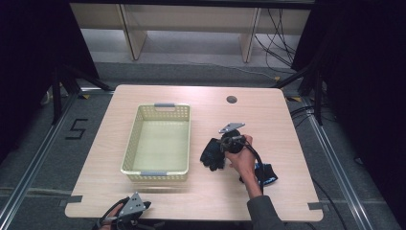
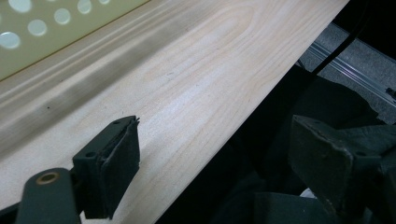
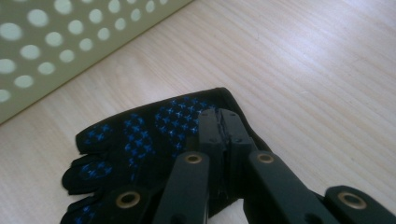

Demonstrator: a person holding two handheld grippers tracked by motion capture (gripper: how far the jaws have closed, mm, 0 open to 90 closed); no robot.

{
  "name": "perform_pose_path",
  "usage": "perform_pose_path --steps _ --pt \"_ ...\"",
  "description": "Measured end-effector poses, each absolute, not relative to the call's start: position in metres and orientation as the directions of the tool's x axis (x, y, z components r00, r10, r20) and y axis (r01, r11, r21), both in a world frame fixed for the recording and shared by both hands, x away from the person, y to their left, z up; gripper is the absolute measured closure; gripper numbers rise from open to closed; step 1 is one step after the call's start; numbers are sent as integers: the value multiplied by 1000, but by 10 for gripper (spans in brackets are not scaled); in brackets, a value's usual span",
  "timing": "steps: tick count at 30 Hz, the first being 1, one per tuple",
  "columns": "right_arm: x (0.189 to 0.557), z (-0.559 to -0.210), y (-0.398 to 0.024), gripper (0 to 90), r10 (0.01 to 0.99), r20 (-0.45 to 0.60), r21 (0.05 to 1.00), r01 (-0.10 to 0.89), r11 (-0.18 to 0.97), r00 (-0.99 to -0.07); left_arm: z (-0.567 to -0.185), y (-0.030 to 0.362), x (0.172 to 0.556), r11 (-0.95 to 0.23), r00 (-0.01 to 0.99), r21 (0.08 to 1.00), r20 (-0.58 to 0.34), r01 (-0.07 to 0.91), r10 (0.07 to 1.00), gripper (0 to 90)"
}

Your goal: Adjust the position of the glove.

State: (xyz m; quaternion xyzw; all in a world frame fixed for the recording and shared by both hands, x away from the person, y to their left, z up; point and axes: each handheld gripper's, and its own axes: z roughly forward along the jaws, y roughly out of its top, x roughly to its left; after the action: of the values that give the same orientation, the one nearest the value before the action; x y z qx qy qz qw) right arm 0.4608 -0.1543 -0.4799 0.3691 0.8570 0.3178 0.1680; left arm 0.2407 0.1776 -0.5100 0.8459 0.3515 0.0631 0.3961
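Glove (image 3: 140, 140), black with a blue cross pattern on the palm, lies flat on the light wooden table (image 1: 287, 124), just to the right of the cream perforated basket (image 1: 132, 143) as we see it from the high view. There we log the same glove (image 1: 209, 152) as a dark patch between the basket's right wall and the person's right hand (image 1: 242, 160).

Right gripper (image 3: 222, 116): in its own view the two black jaws stand pressed together with no gap between the pads, and their tips sit on the wrist-side edge of the glove. We cannot tell whether a fold of fabric is pinched between them or whether they merely rest on top; the pads meet, so we record the jaws as closed. In the high view this right gripper (image 1: 225, 143) points toward the glove, its grey plate tilted up.

A second dark item with a blue edge (image 1: 265, 173) lies on the table just behind the right hand, partly hidden by the wrist.

Left gripper (image 2: 212, 154): jaws stand wide apart with nothing between them, hanging over the near edge of the table. In the high view we note it (image 1: 134, 208) at the bottom left, near the table's front edge and well apart from the glove.
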Motion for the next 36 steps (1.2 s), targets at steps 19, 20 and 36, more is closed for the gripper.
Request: perform_pose_path --steps 19,20,36 --pt "465 -494 -160 900 765 -78 604 580 546 -639 -509 179 242 -449 748 713 -159 539 645 167" --pt "459 -493 -162 900 762 -87 591 583 558 -642 -509 179 241 -448 747 713 -159 539 645 167" --pt "399 -491 -166 894 765 24 581 632 513 -643 -509 178 241 -445 743 719 -146 534 654 168"
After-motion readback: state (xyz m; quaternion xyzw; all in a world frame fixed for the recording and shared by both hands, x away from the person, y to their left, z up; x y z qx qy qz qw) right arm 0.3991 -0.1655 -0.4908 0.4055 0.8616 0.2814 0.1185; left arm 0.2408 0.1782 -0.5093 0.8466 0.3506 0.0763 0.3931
